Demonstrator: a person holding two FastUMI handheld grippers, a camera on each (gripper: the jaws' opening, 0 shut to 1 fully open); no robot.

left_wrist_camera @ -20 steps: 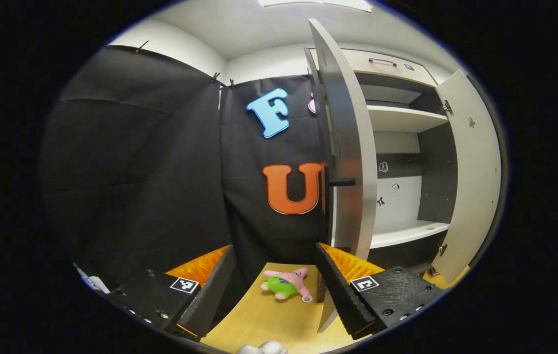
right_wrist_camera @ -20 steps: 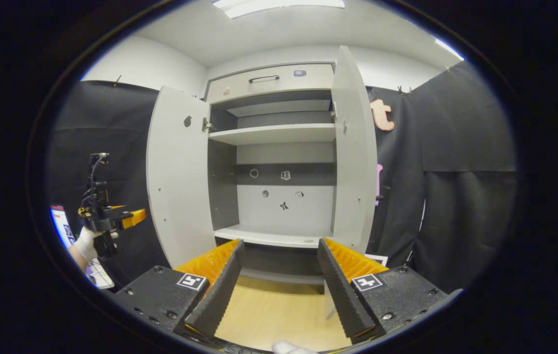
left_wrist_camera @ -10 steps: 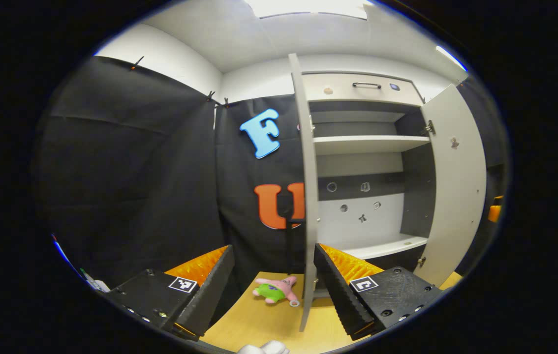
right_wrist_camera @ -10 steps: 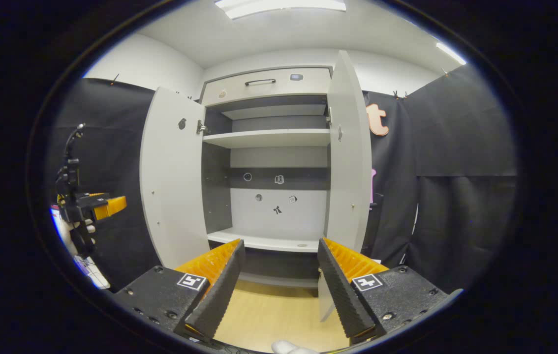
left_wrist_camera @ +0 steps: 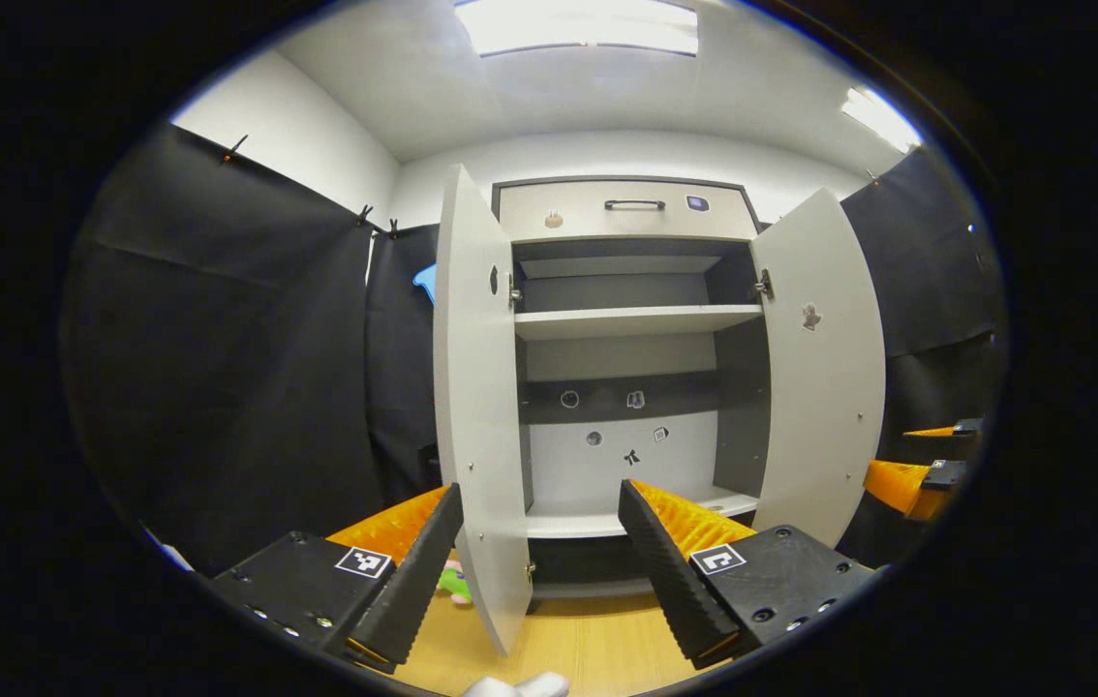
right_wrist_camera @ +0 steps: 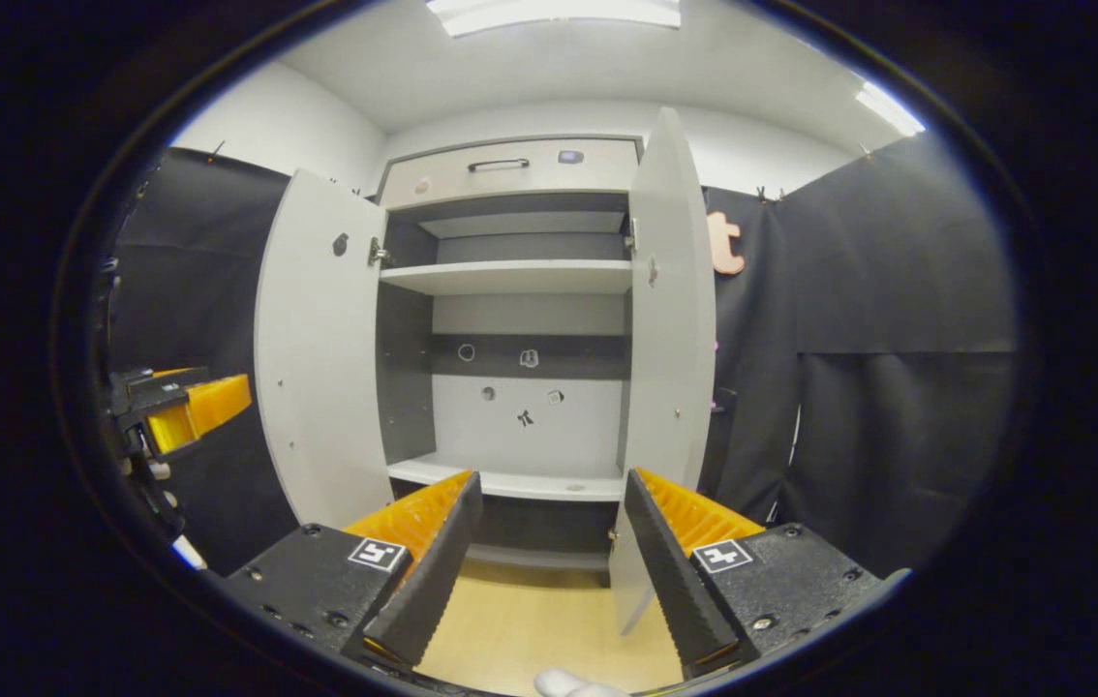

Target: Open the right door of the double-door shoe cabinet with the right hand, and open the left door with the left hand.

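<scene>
The shoe cabinet [left_wrist_camera: 626,208] stands ahead with both doors swung wide. In the left gripper view the left door [left_wrist_camera: 476,416] hangs edge-near just beyond my left gripper [left_wrist_camera: 539,561], which is open and holds nothing. The right door [left_wrist_camera: 820,368] stands out to the right, and the right gripper [left_wrist_camera: 907,455] shows beside it. In the right gripper view the left door [right_wrist_camera: 317,348] and right door [right_wrist_camera: 670,319] frame the bare shelves [right_wrist_camera: 510,276]. My right gripper [right_wrist_camera: 549,561] is open and holds nothing, short of the cabinet. The left gripper [right_wrist_camera: 210,389] is at the far left.
A small pink and green plush toy [left_wrist_camera: 455,584] lies on the wooden floor [left_wrist_camera: 607,649], partly hidden behind the left door. A drawer with a dark handle [right_wrist_camera: 498,165] sits on top of the cabinet. Black cloth walls close both sides.
The left gripper has drawn back from the left door and turned right to face the cabinet. The right gripper has drifted slightly. Both doors stay open.
</scene>
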